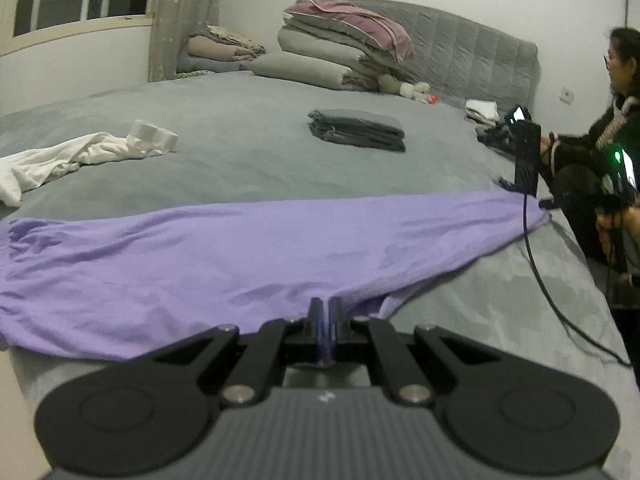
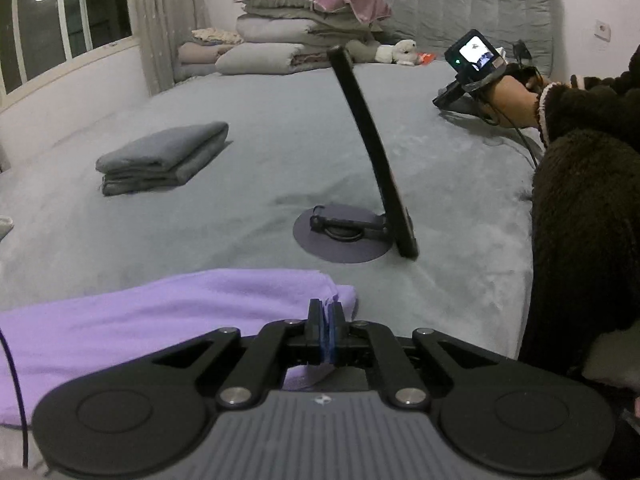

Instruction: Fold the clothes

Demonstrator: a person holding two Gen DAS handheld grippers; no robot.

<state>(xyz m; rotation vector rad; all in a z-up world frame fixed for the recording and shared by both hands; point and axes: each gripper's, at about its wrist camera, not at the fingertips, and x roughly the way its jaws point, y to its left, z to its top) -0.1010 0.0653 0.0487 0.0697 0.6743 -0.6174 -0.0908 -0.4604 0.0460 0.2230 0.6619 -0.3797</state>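
Left wrist view: purple garment (image 1: 248, 256) is spread on grey bed (image 1: 240, 128), near hem pinched by closed left gripper (image 1: 325, 305).
Right wrist view: garment corner (image 2: 336, 300) is clamped by closed right gripper (image 2: 325, 306); phone stand (image 2: 372, 168) seen beyond.

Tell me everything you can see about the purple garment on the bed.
The purple garment is a plain lilac piece of soft, thin-looking fabric, spread mostly flat across the near part of the grey bed, with light wrinkles. What kind of garment it is cannot be told. The left gripper has its jaws shut on the near edge, and the right gripper pinches another bunched edge. A black cable crosses one end.
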